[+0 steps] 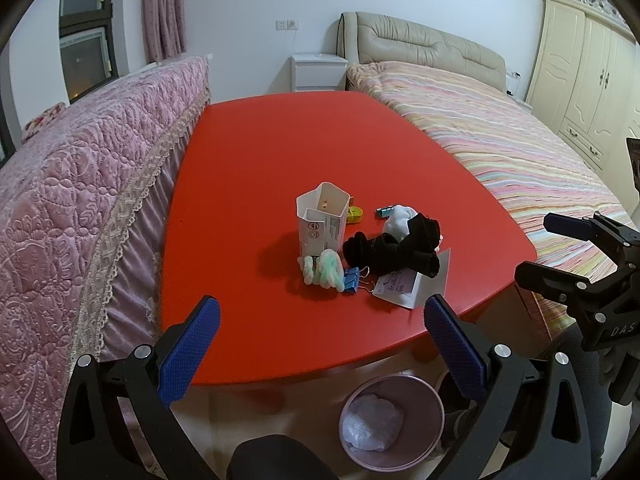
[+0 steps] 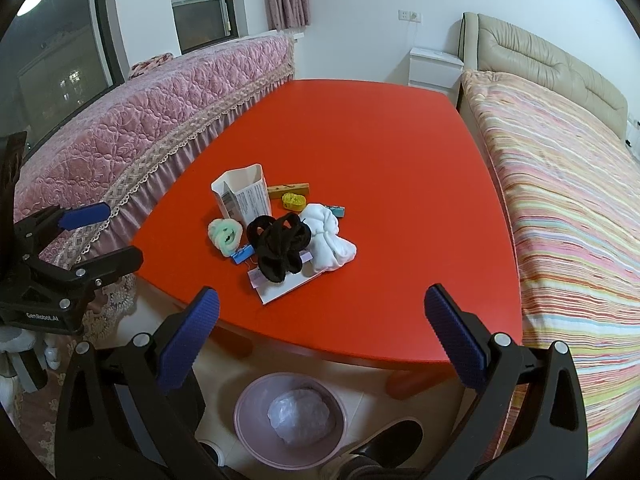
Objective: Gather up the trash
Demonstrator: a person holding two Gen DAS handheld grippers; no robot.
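A heap of clutter lies on the red table (image 1: 280, 152) (image 2: 380, 140): an open white carton (image 1: 322, 220) (image 2: 244, 196), black socks (image 1: 394, 250) (image 2: 278, 246), a white cloth (image 1: 400, 218) (image 2: 330, 242), a pale green fluffy loop (image 1: 324, 274) (image 2: 225, 234), a blue binder clip (image 1: 352, 280) (image 2: 241, 257) and a white card (image 1: 416, 286) (image 2: 280, 290). A pink bin (image 1: 390, 420) (image 2: 290, 420) with a crumpled plastic bag stands on the floor below the table's near edge. My left gripper (image 1: 322, 344) (image 2: 100, 236) and right gripper (image 2: 320, 336) (image 1: 548, 246) hang open and empty in front of the table.
A yellow tape roll (image 2: 294, 200) and a wooden block (image 2: 288, 189) lie behind the heap. A pink quilted sofa (image 1: 80, 200) flanks the table's left, a striped bed (image 2: 560, 200) its right. A white nightstand (image 1: 318, 72) stands at the back. A dark shoe (image 2: 388, 446) shows by the bin.
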